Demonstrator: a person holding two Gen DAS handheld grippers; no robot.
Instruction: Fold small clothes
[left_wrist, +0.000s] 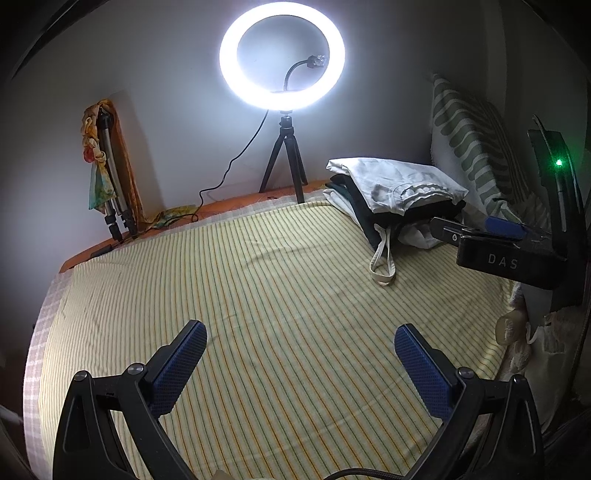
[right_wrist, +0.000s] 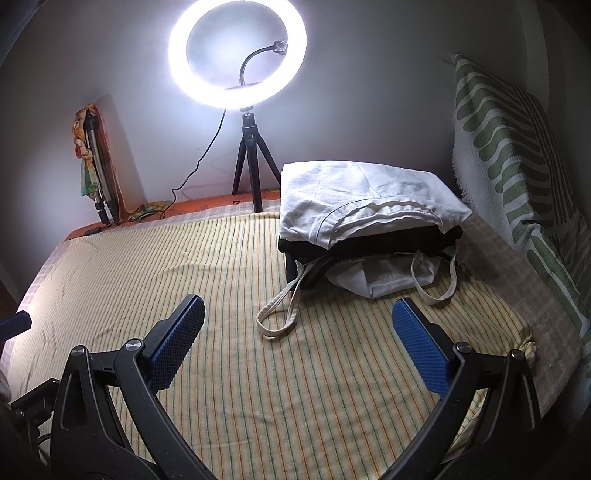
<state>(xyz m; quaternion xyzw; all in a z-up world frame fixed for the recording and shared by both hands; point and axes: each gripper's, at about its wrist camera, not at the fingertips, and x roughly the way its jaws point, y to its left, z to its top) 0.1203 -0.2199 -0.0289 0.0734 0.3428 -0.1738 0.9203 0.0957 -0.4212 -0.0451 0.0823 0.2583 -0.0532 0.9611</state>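
Observation:
A stack of folded clothes (right_wrist: 365, 218) sits at the back right of the striped bed sheet (right_wrist: 240, 280): a white garment (left_wrist: 395, 181) on top, dark ones under it, a white cloth bag with loose straps (right_wrist: 280, 314) at the bottom. My left gripper (left_wrist: 301, 347) is open and empty above the bare sheet (left_wrist: 258, 288). My right gripper (right_wrist: 297, 325) is open and empty, in front of the stack, its fingers either side of the strap. From the left wrist view the right gripper's body (left_wrist: 506, 247) shows at the right edge beside the stack.
A lit ring light on a small tripod (right_wrist: 251, 162) stands at the back by the wall, its cable (left_wrist: 229, 170) trailing left. A folded tripod with a colourful cloth (left_wrist: 107, 173) leans in the back left corner. A green-and-white patterned cushion (right_wrist: 517, 147) stands along the right side.

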